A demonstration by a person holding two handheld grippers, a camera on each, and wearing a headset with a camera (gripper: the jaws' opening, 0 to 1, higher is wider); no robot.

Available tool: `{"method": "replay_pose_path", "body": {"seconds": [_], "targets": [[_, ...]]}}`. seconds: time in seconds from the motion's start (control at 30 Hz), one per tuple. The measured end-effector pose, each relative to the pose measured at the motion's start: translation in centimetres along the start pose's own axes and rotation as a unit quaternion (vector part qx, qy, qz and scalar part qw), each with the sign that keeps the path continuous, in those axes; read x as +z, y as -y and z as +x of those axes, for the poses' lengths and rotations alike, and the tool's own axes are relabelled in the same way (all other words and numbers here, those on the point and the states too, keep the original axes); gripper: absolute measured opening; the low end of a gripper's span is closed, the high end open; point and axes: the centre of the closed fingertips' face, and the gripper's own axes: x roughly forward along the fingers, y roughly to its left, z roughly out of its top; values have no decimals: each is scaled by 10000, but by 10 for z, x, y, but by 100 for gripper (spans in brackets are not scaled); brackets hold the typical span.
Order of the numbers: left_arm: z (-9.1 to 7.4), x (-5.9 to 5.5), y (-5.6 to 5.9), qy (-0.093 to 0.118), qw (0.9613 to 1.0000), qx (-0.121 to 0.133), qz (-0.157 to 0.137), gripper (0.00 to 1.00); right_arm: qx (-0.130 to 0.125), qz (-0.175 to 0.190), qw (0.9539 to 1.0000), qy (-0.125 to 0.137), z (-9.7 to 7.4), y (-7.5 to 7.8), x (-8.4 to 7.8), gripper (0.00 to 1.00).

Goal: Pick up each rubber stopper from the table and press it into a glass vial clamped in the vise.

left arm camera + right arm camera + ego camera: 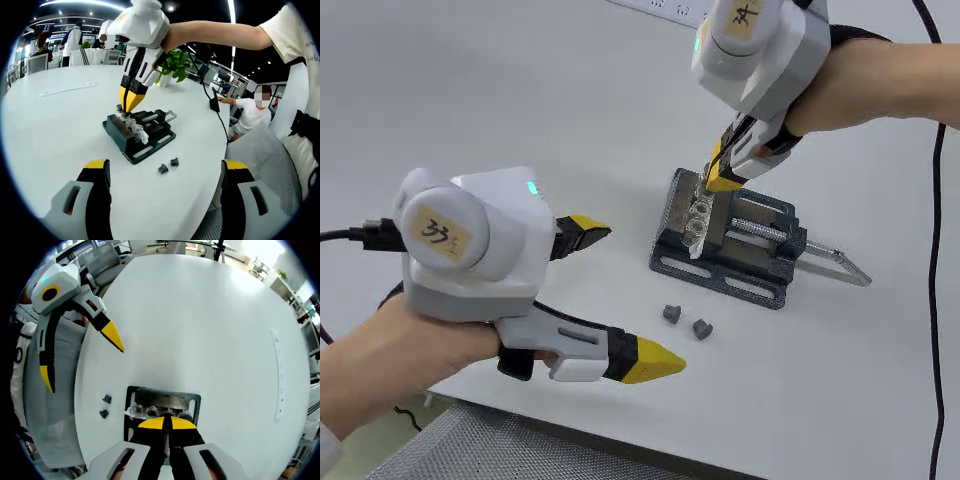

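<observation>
A: Head view?
B: The left gripper (622, 295) is low on the left with its jaws spread wide and nothing between them. The right gripper (720, 182) is at the top, yellow tips pinched together, down on the glass vials (698, 218) standing in a row in the vise (740, 262). Two rubber stoppers (671, 313) lie loose on the white table (520, 100) just in front of the vise, close together and not touching.

A: Left gripper view?
B: Its own jaws stand wide apart, empty, and the stoppers (163, 168) sit on the table beyond them, near the edge. The right gripper (131, 101) comes in from above. Its tips are at the end of the vial row farthest from the stoppers.

A: Right gripper view?
B: Its own jaws are closed tip to tip (167, 423), right over the vials (150, 411). Can't tell if a stopper is pinched between them. The vise (162, 394) is dead ahead and the stoppers (106, 398) are off to the left. The left gripper (82, 362) is beyond them, jaws splayed.
</observation>
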Motion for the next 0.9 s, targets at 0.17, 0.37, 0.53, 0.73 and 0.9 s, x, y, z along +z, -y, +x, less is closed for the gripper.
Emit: {"method": "replay_pose_path", "body": {"seconds": [0.17,0.37,0.53,0.73,0.9], "targets": [[0,3,-2,24,10000,26,6,91,15,-18,9999,107,-1,0,0,0],[0,2,-3,14,10000,39,12,91,-20,37,9997,226,-3,-3,-1,0],[0,0,-4,-21,10000,38,13,91,-61,-16,9995,300,-3,-4,-1,0],[-1,1,-4,-41,10000,35,19,91,-68,209,9984,528,-5,-3,1,3],[-1,1,-5,-50,10000,50,21,91,-103,308,9968,731,-9,-10,0,13]]}}
